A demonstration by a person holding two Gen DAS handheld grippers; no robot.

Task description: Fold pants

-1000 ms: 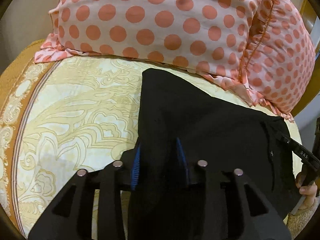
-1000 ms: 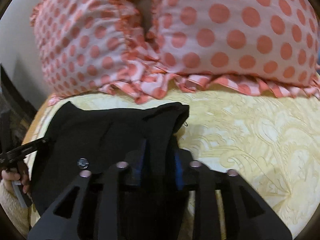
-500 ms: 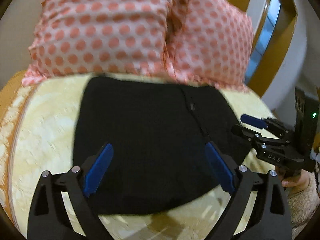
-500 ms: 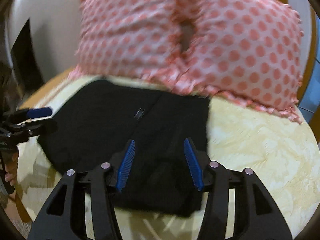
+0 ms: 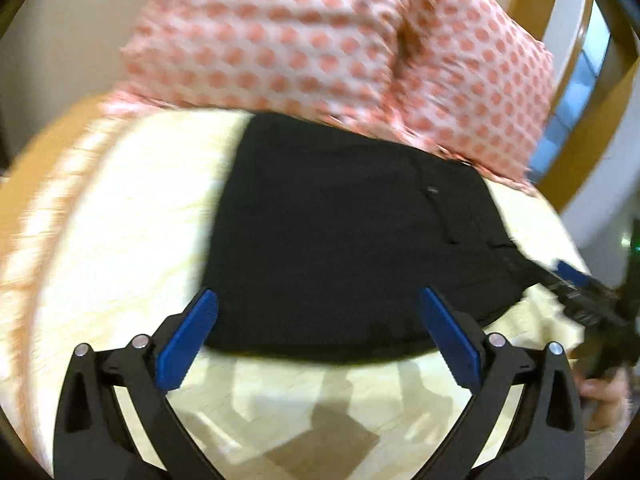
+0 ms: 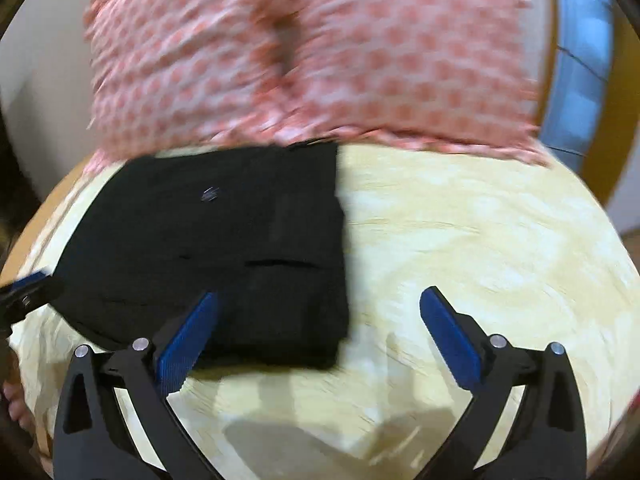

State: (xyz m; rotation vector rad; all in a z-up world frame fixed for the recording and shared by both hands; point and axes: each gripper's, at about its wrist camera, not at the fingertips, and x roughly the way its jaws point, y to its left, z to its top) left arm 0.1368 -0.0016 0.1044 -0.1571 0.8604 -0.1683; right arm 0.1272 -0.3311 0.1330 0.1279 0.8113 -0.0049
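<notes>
On the yellow bedspread [image 5: 120, 240], folded black pants [image 5: 340, 240]; left tongs [image 5: 320, 308] and right tongs [image 6: 320, 308] spread wide, empty.

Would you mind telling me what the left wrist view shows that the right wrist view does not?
Only the left wrist view shows the right hand-held gripper at the pants' right edge. Only the right wrist view shows the left hand-held gripper at their left edge, and bare bedspread to the right. Both show the folded black pants lying flat before the dotted pillows, with open jaws.
</notes>
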